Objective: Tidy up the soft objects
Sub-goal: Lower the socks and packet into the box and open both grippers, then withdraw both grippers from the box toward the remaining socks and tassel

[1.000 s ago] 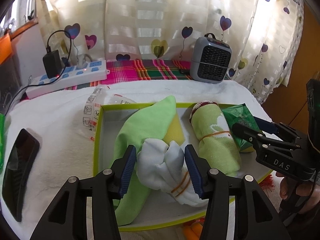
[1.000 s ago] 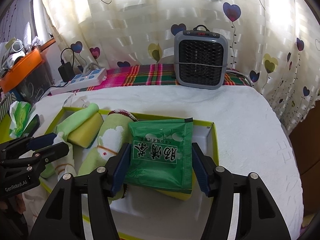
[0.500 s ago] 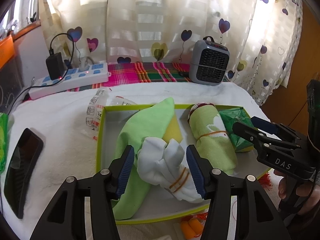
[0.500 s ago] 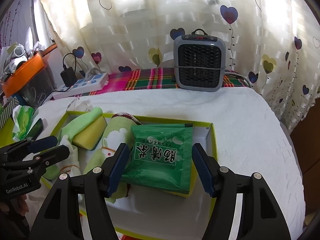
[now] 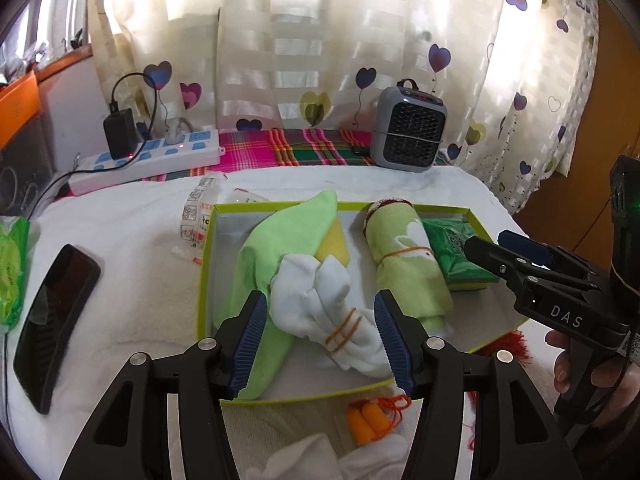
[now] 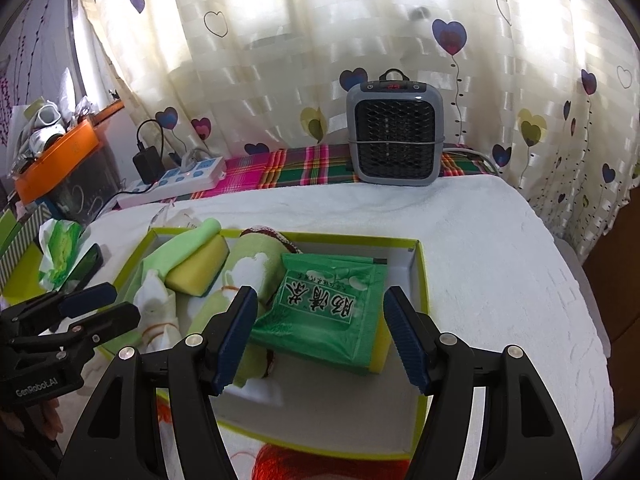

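On the white towel-covered surface (image 6: 480,248) sits a shallow green-rimmed box (image 6: 420,280), its contents as follows. Light green cloth (image 5: 272,248) lies along the left side, draped partly over a yellow sponge (image 6: 198,266). Rolled green towel (image 5: 404,260), bound by a rubber band, lies lengthwise in the middle. Green packet (image 6: 328,312) with printed characters rests at the right, on top of a second yellow sponge (image 6: 380,354). White sock bundle (image 5: 320,304), banded with orange elastic, lies at the near left, overlapping the light green cloth.

Left gripper (image 5: 320,338): jaws spread, held above the sock bundle with a gap on both sides. Right gripper (image 6: 320,338): jaws spread, flanking the packet without contact.

Outside the box: grey heater (image 6: 394,132), power strip (image 5: 148,158), black phone (image 5: 56,320), orange earplugs (image 5: 366,424).
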The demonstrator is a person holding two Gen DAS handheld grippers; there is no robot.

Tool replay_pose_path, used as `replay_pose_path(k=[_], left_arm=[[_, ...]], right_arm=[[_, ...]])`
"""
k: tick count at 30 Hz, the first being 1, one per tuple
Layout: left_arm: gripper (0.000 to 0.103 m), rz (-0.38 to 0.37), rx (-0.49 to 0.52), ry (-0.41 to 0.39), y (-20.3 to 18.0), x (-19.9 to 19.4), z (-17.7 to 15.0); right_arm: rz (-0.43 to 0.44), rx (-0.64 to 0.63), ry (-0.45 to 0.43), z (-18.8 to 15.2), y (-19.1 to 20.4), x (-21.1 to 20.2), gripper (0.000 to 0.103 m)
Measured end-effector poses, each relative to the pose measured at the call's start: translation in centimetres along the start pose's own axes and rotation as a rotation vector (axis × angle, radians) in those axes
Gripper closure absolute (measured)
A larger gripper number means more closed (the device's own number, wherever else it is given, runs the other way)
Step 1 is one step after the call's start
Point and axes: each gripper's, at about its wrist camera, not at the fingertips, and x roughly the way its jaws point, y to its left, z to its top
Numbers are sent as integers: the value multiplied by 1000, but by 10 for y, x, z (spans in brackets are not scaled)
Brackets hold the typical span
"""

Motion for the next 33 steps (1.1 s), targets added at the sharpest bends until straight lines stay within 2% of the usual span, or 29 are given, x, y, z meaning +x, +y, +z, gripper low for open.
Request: replay_pose_path(k=[15, 33], left_arm=[[47, 28, -9, -15, 4, -31, -25], [47, 4, -44, -5, 5, -63, -66]], right_arm=[[8, 29, -19, -19, -1, -27, 37], [33, 25, 16, -63, 0, -56, 37]])
